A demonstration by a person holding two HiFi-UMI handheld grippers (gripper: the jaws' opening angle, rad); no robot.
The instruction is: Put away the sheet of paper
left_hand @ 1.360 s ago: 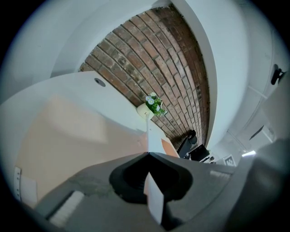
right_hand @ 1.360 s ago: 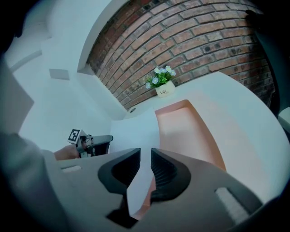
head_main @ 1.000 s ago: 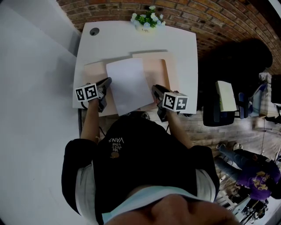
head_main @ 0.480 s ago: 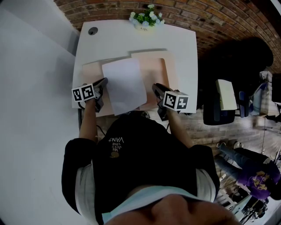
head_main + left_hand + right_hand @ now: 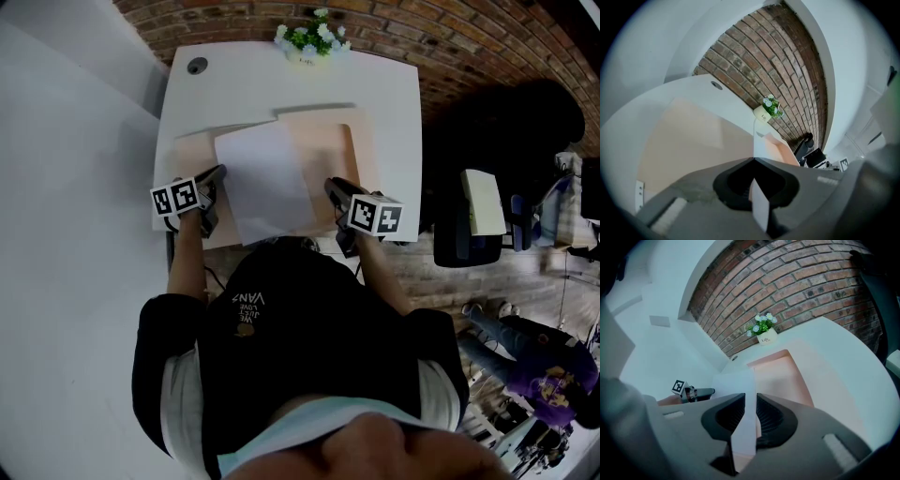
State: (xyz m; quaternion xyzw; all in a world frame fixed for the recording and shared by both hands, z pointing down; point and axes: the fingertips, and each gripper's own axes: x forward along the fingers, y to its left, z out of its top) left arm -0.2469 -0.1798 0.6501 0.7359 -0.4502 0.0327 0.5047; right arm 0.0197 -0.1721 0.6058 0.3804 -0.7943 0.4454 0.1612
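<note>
The white sheet of paper (image 5: pixel 265 178) lies over peach folders (image 5: pixel 335 150) on the white table (image 5: pixel 394 103). My left gripper (image 5: pixel 216 175) is at the sheet's left edge. In the left gripper view its jaws (image 5: pixel 753 159) are shut on the paper (image 5: pixel 760 140), seen nearly edge-on. My right gripper (image 5: pixel 332 186) is by the sheet's right edge. In the right gripper view its jaws (image 5: pixel 751 394) stand a little apart, with the edge of the sheet (image 5: pixel 736 380) running through the gap.
A small pot of flowers (image 5: pixel 309 42) stands at the table's far edge, and a round cable hole (image 5: pixel 197 66) is at the far left corner. A brick wall is behind. A dark chair (image 5: pixel 478 211) stands right of the table.
The sheet has slid to the left with the left gripper, which also moved left. The right gripper has stayed in place.
</note>
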